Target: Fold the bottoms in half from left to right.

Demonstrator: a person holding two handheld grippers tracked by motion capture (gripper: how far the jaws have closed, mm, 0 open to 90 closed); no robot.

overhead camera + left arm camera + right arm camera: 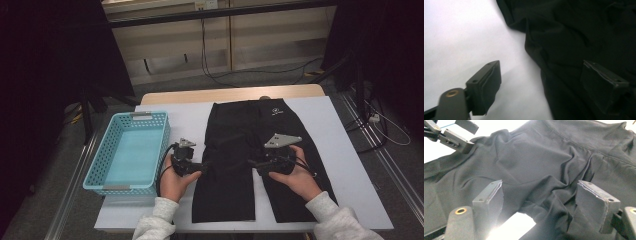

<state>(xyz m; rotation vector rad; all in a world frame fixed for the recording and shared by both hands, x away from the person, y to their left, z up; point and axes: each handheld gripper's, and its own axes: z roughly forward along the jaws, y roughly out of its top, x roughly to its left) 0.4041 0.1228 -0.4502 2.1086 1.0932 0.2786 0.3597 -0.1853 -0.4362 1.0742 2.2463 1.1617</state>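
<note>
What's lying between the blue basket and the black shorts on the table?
Only the left gripper in the person's hand, over bare white table; the high view shows this between the basket and shorts.

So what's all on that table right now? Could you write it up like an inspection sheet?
Surface: white table with a wooden edge at the far side.
Job's things: black shorts spread flat, waistband away from the person, a small logo near it; fabric wrinkled around the crotch.
Clutter: empty blue basket left of the shorts.
Grippers: left gripper open at the shorts' left edge, one jaw over bare table, one over fabric; right gripper open over the crotch; neither grips cloth.
Cables: black cable looping from the left gripper; more wires on the floor.
Surroundings: dark curtains both sides, pale panels behind.
</note>
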